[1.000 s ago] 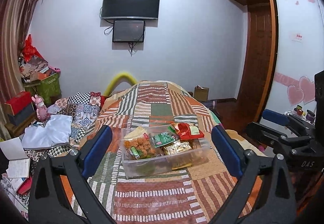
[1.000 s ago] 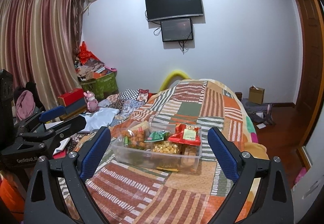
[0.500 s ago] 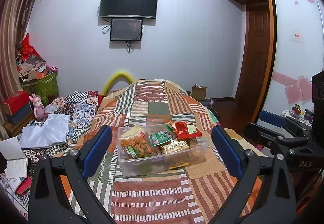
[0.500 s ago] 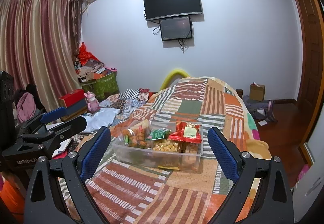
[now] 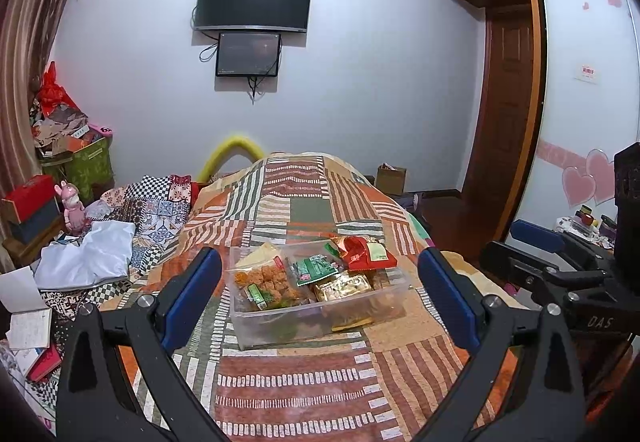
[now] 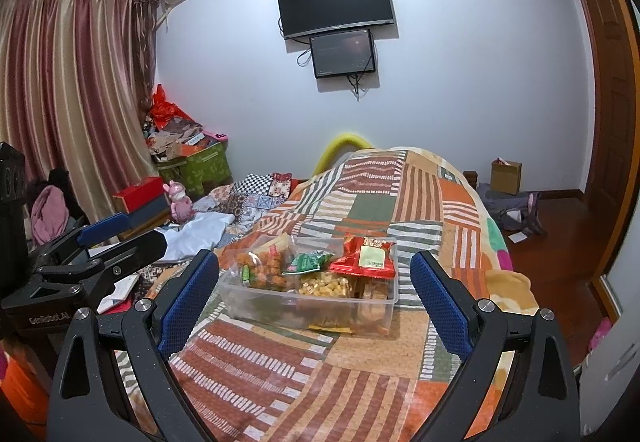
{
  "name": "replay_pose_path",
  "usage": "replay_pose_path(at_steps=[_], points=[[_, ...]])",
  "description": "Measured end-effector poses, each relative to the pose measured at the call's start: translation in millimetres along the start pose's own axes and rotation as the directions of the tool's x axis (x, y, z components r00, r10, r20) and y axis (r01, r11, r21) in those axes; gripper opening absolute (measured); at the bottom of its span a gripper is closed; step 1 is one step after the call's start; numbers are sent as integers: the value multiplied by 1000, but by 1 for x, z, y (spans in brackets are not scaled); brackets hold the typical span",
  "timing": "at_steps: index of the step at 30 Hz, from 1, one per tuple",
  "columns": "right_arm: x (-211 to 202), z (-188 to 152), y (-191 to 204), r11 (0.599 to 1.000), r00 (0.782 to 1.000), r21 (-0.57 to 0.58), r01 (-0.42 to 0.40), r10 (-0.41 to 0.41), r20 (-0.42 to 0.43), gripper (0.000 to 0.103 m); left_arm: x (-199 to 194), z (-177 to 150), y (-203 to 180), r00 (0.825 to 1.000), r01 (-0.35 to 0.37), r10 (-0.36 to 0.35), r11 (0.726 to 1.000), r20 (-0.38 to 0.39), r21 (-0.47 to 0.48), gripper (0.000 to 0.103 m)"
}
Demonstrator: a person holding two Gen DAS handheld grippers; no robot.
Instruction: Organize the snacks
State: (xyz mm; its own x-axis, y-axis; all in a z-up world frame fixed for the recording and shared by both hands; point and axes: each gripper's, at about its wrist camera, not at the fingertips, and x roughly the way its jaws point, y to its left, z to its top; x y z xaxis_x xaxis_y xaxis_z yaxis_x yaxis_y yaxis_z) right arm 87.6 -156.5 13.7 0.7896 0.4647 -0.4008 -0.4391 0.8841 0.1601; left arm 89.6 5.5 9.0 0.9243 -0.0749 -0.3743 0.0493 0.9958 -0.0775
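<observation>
Holding both your left gripper (image 5: 320, 292) and right gripper (image 6: 314, 292) back with jaws apart and empty, you've barely shifted, so the clear plastic snack-filled tub (image 5: 276, 326) ahead between them looks finished.

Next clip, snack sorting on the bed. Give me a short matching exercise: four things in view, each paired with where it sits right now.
Things
1. clear plastic storage box
2. red snack packet
3. pink rabbit figurine
4. brown cardboard box

Places
A. on the floor by the far wall
B. on top of the other snacks, at the bin's right end
C. on the striped patchwork bedspread
D. left of the bed, beside a red box

Pairs: 1-C, 2-B, 3-D, 4-A
</observation>
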Motion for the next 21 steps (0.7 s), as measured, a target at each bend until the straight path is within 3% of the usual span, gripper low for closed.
replay_pose_path(at_steps=[21], points=[[0,0,-1,1000,1000,2,17,-17,3,96,1,0,-3,1000,3,-3,1000,1,2,100]])
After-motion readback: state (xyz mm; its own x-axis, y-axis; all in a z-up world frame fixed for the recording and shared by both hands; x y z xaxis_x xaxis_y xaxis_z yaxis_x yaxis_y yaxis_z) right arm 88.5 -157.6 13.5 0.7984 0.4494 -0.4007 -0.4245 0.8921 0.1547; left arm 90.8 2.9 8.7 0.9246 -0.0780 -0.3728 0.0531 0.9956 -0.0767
